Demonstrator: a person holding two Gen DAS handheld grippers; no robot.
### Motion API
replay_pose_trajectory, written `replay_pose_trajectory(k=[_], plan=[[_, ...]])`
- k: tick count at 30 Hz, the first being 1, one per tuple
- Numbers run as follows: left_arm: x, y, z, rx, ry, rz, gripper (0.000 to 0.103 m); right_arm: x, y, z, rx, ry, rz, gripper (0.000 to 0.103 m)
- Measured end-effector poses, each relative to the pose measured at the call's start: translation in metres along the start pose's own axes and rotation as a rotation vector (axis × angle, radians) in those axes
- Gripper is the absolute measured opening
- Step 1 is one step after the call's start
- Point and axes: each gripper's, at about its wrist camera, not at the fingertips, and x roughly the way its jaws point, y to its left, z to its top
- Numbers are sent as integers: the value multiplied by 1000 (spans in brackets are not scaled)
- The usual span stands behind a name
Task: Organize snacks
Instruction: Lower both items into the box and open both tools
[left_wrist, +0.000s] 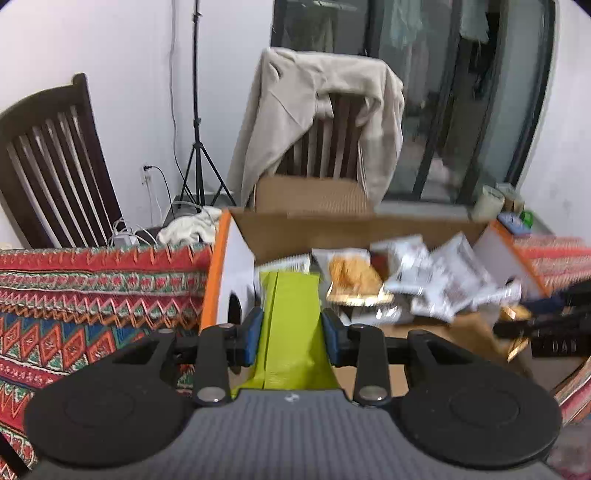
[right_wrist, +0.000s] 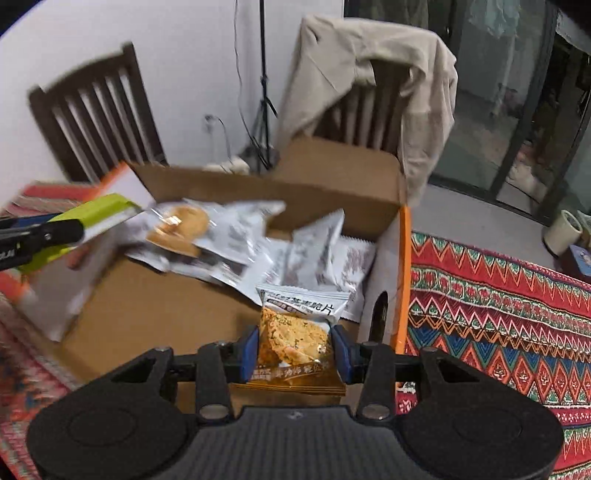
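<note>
Though blurred, packet (right_wrist: 295, 332) lettering Chinese

Dim indoor light, motion blur, fisheye edges

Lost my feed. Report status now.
Left gripper shut on green packet. Right gripper shut on orange crisp packet. Both over open cardboard box, silver packets inside. Nothing blocking.
</note>
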Motion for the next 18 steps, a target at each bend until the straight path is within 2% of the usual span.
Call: replay_pose_trajectory(k=[2,3,7,9,14,18], plan=[[5,-1,-7,28,16,-9,39,11,3,-1,-31,1,-44,42],[6,-2,-8,33,23,-8,46,14,5,-1,-45,0,-59,42],[1,-3,-8,33,21,-6,48,13,7,1,-59,-15,-88,54],[-9,-2,-4,29,14,-16,51,4,5,3,-48,-29,-82,54],[-56,-1,7,35,11,-14,60,-39,0,5,-49,-69,-64,56],[-111,-1,7,19,6,-19,73,-98,-4,-2,-50,-125,-42,62]])
